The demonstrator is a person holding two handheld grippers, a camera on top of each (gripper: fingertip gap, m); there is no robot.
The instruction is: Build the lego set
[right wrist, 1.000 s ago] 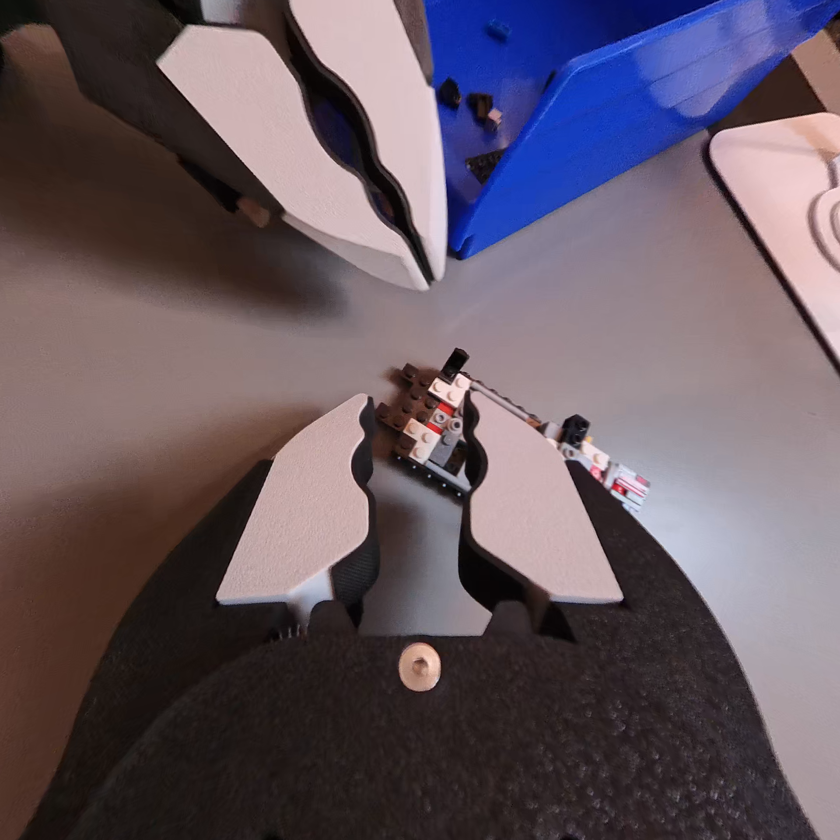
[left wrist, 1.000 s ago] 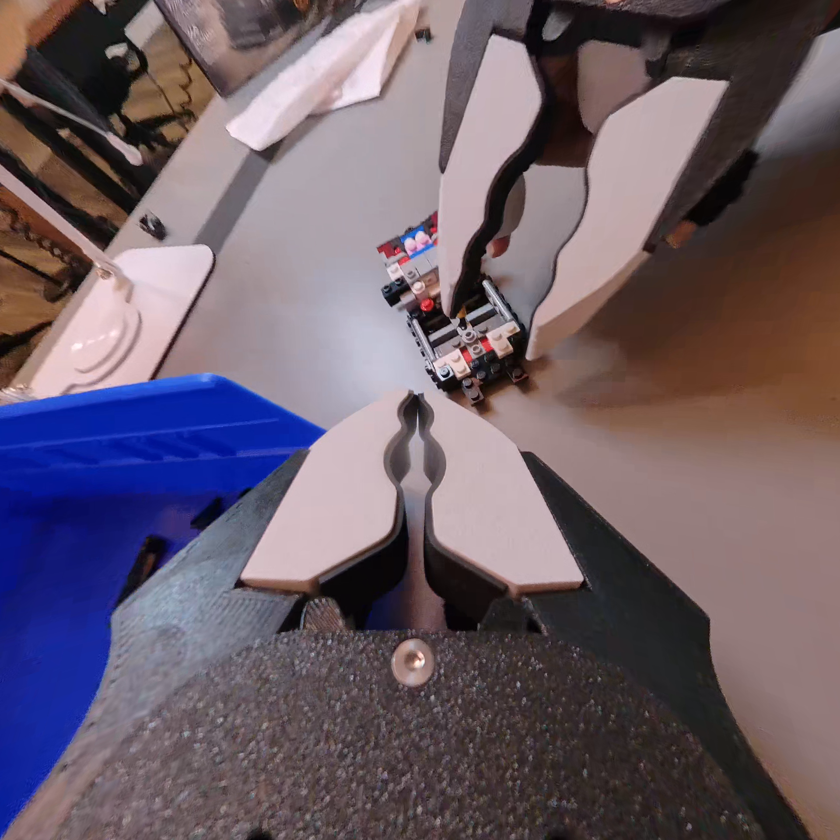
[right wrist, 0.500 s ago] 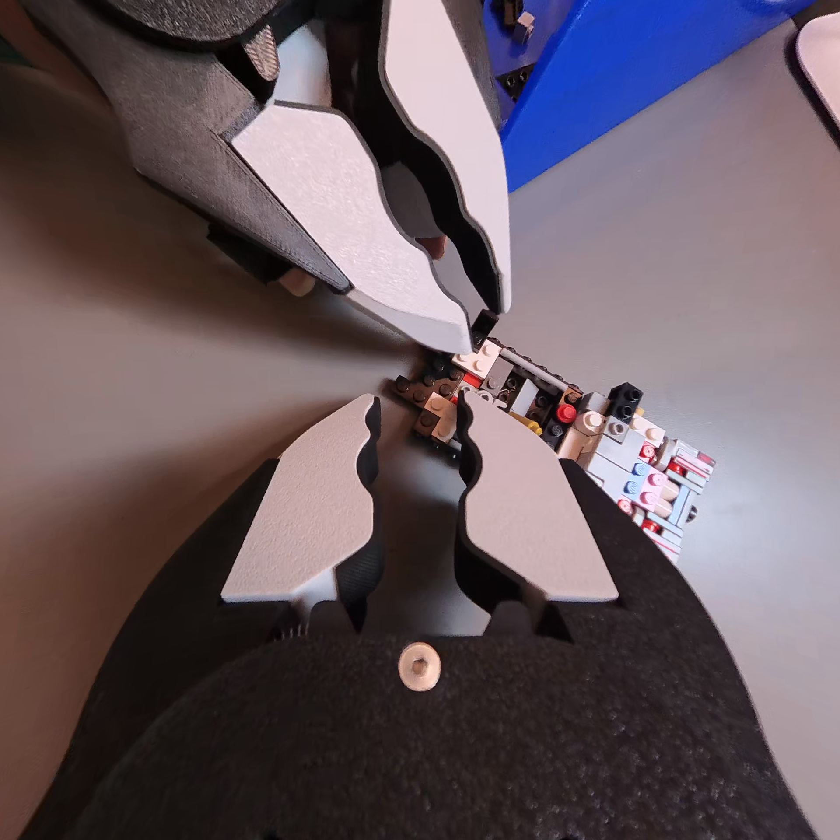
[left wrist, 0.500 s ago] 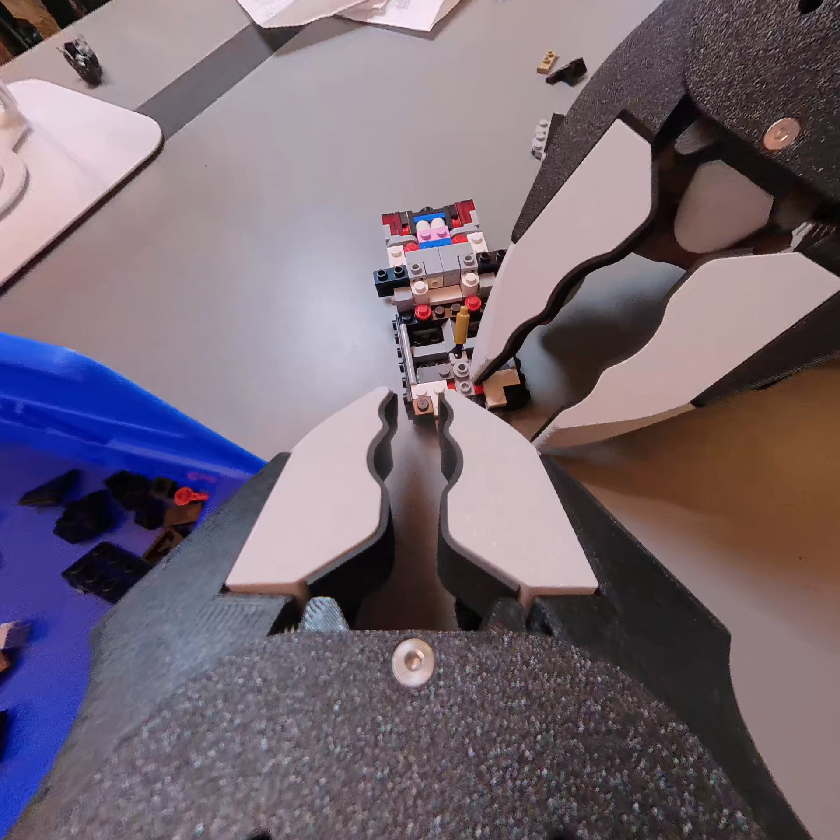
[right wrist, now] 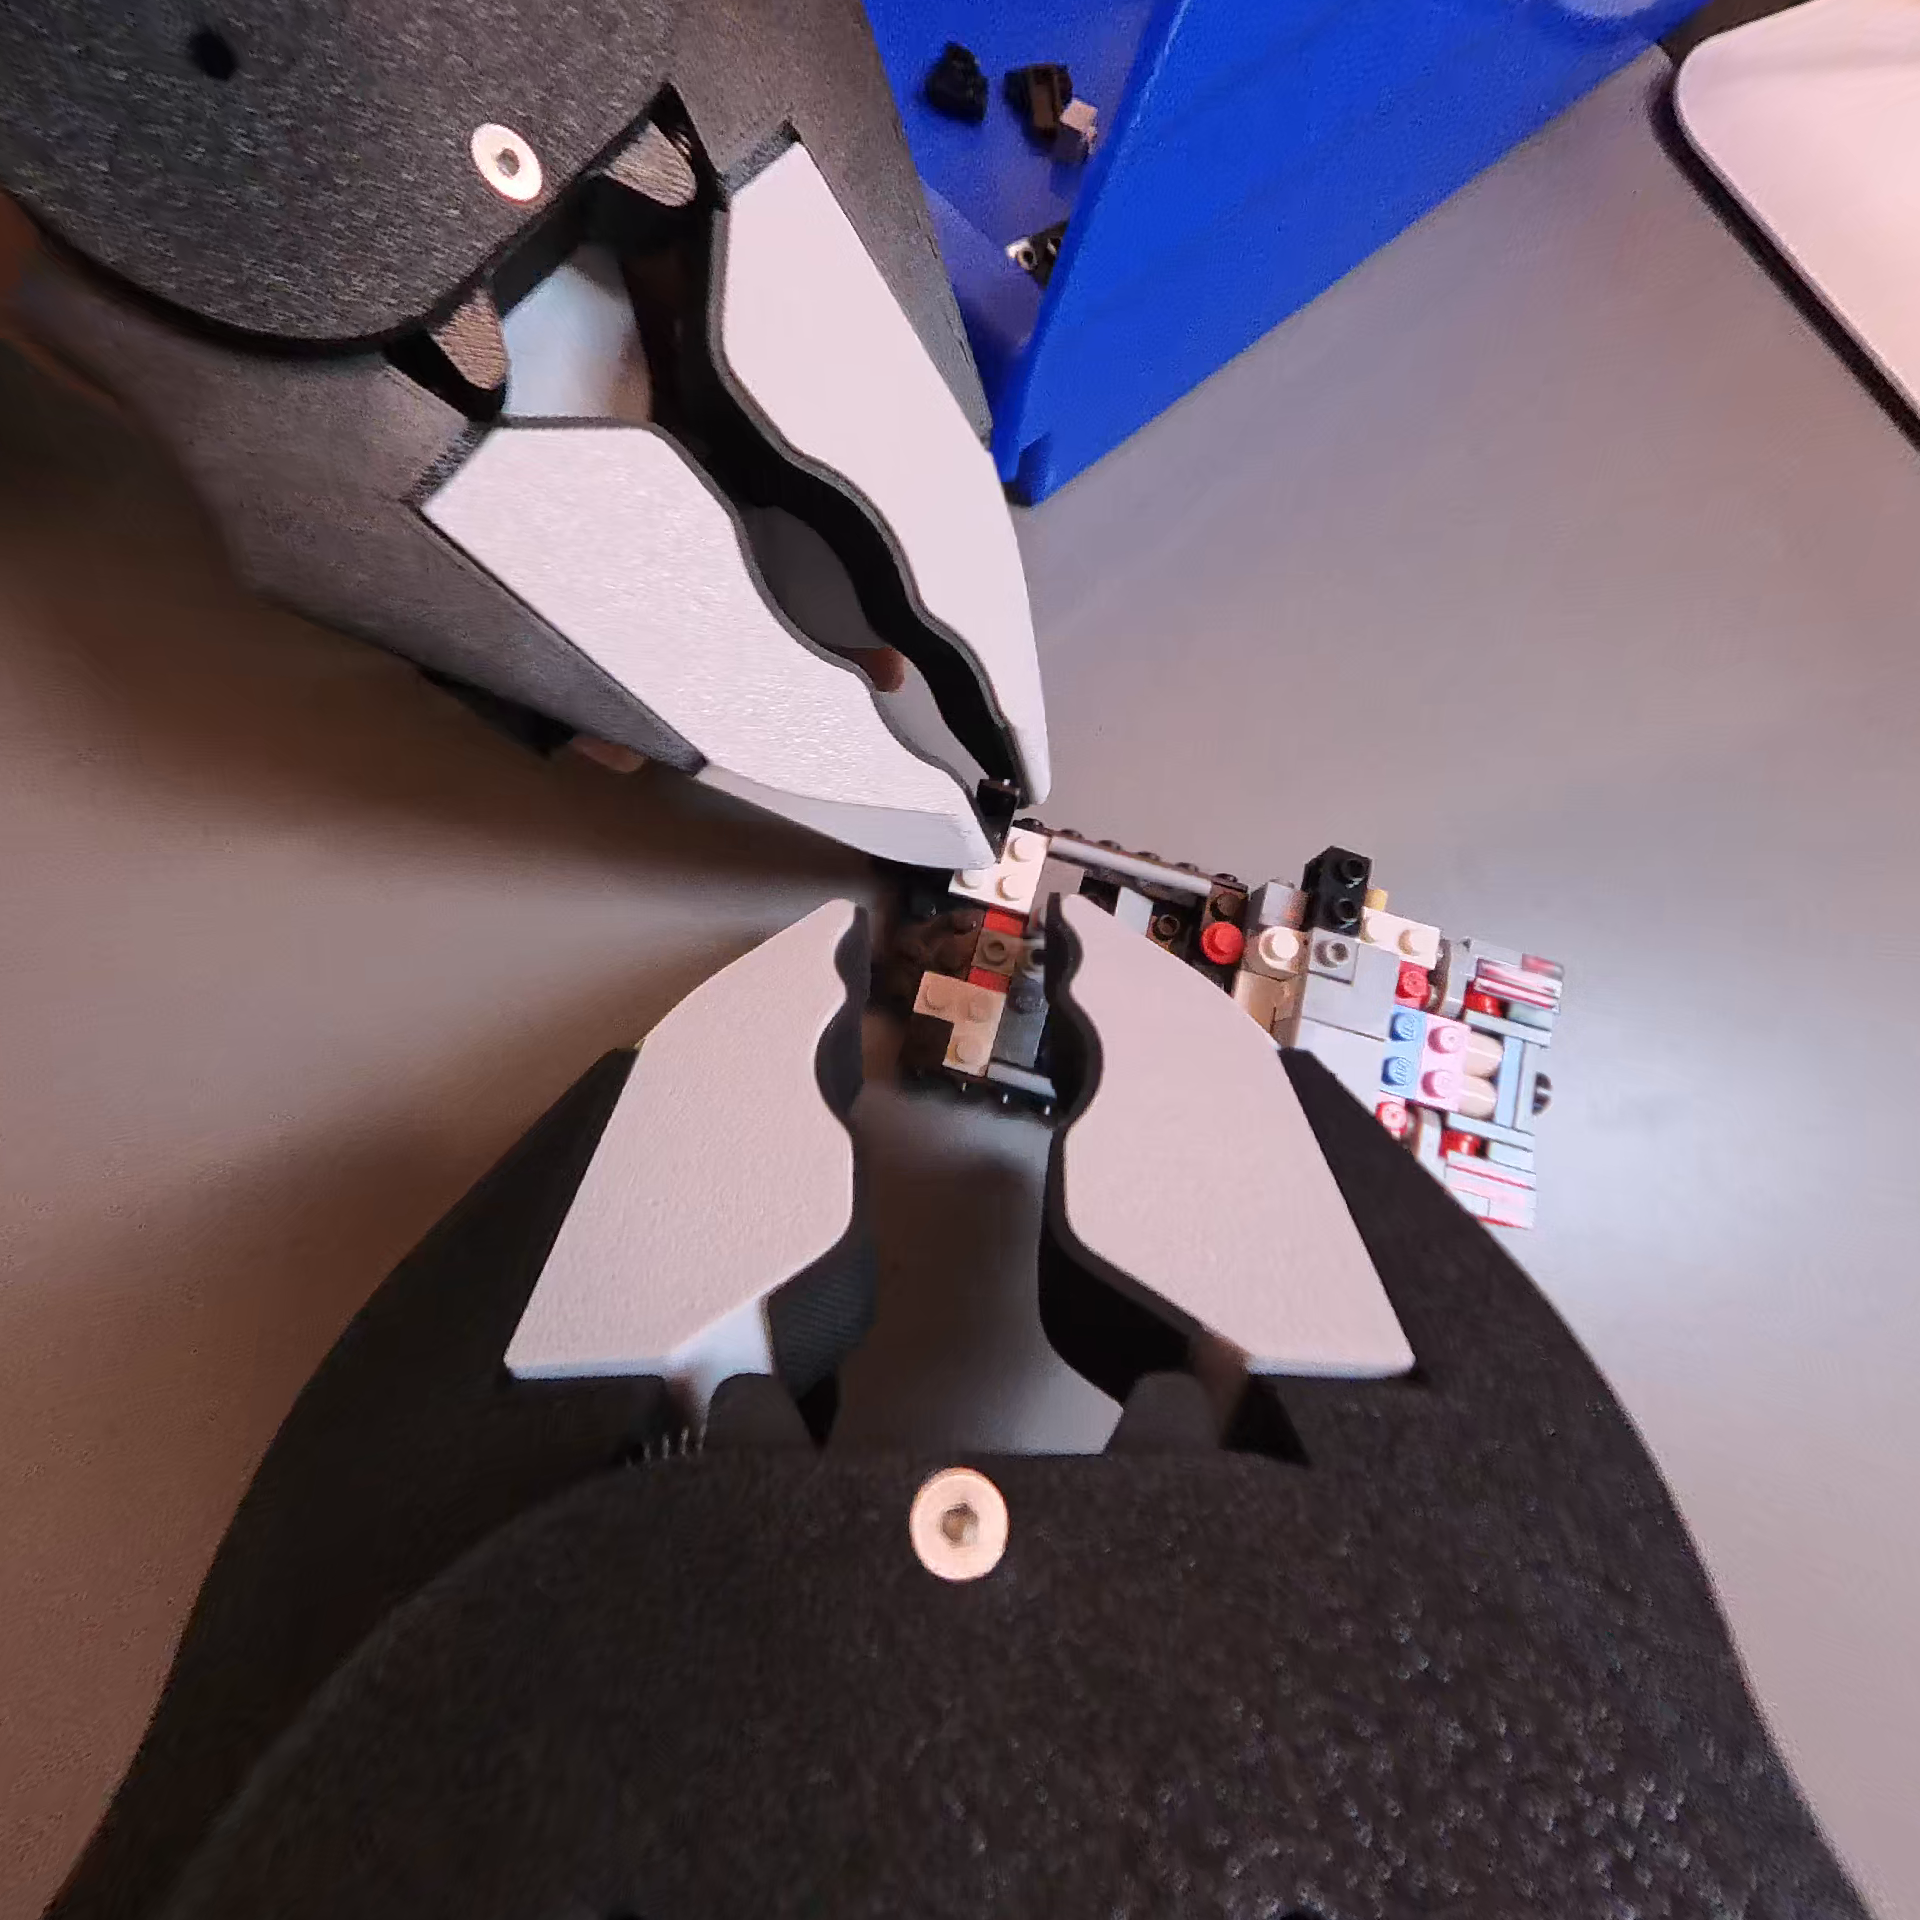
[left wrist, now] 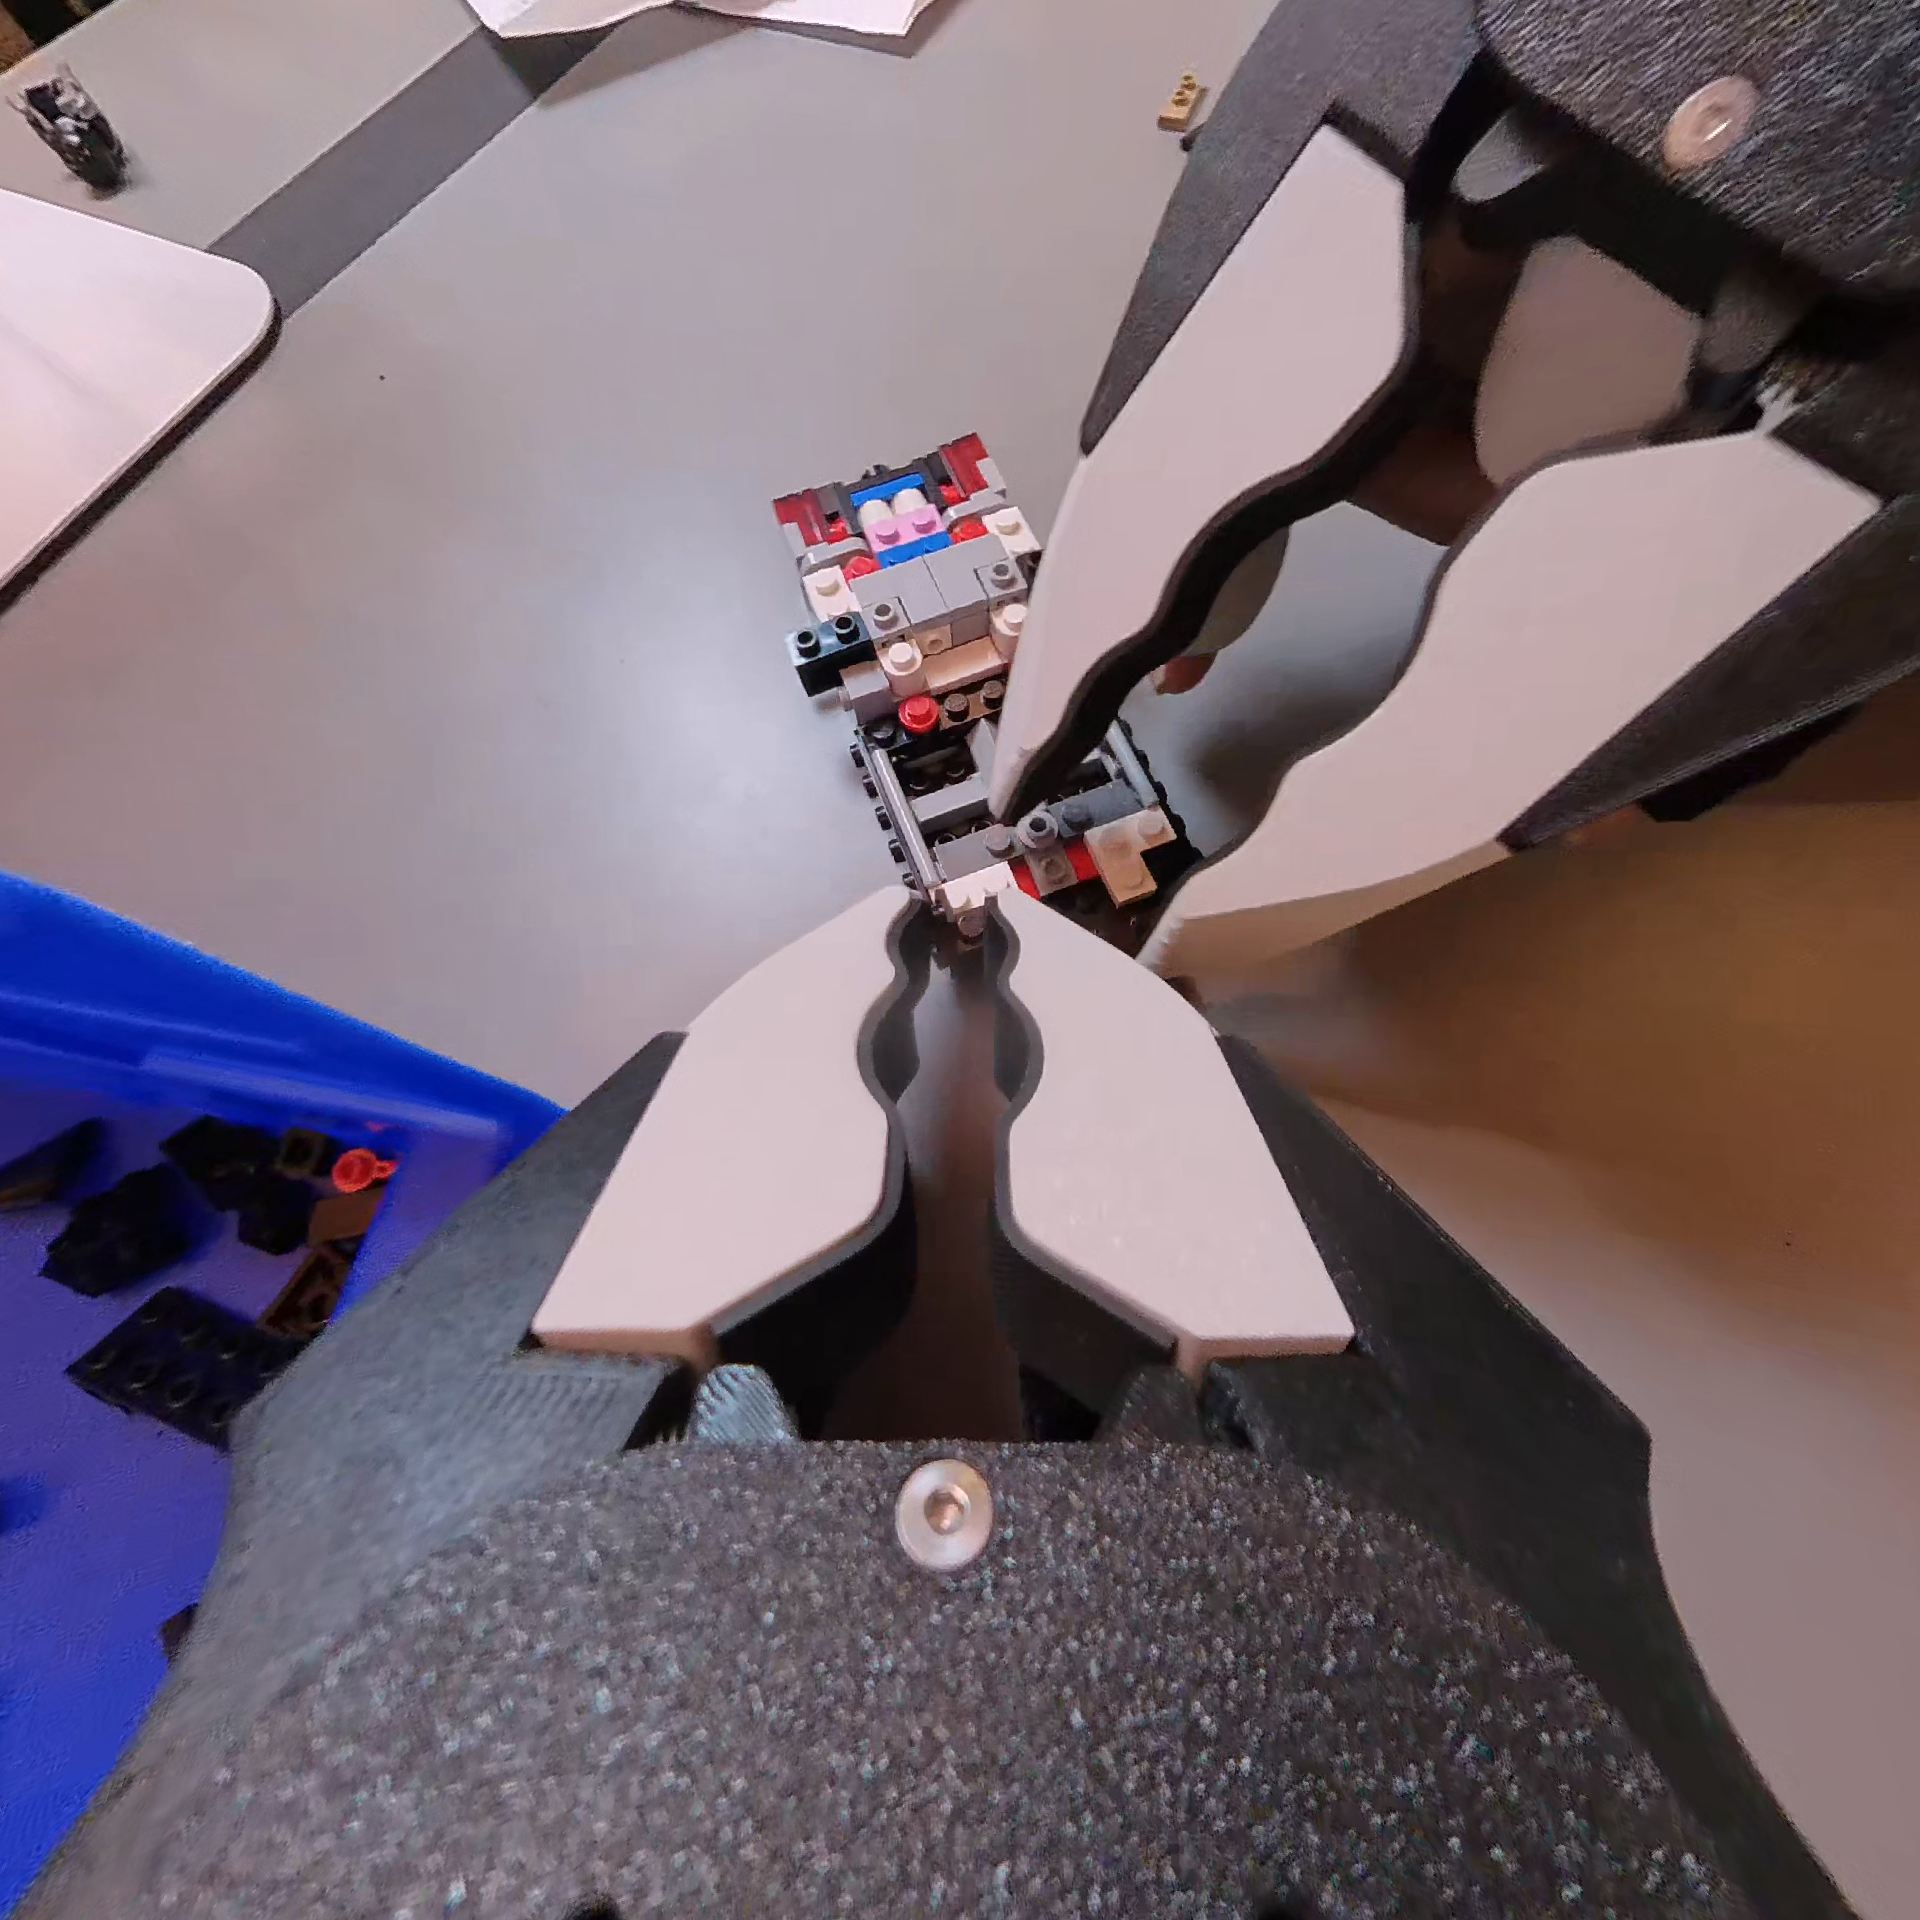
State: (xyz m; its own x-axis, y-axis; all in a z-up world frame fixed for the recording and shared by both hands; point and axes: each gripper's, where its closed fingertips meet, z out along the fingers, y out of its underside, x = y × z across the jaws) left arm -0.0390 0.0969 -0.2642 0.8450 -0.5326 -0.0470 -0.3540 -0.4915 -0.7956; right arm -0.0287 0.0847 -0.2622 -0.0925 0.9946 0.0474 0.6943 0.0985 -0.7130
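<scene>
A small brick model (left wrist: pixel 914 592) in grey, black, white and red lies on the grey table; it also shows in the right wrist view (right wrist: pixel 1351 977). My left gripper (left wrist: pixel 961 920) is at the model's near end with its tips pinched on a small black piece (right wrist: pixel 995 800) standing on a white corner brick. My right gripper (right wrist: pixel 956 925) grips the same end of the model, one finger set inside the frame and one on the outer side. It shows at the upper right of the left wrist view (left wrist: pixel 1081 873). The left gripper shows at the upper left of the right wrist view (right wrist: pixel 1013 810).
A blue bin (left wrist: pixel 208 1039) with several loose dark bricks stands beside my left gripper, seen behind it in the right wrist view (right wrist: pixel 1195 260). A white pad (left wrist: pixel 94 343) lies far left. Papers (left wrist: pixel 727 10) and a tan brick (left wrist: pixel 1182 99) lie at the far edge. My two grippers' fingertips are within a few centimetres of each other.
My left gripper moved in from beside the bin to the model's end, opened slightly, then closed its tips on the small black piece. The right gripper stayed on the model.
</scene>
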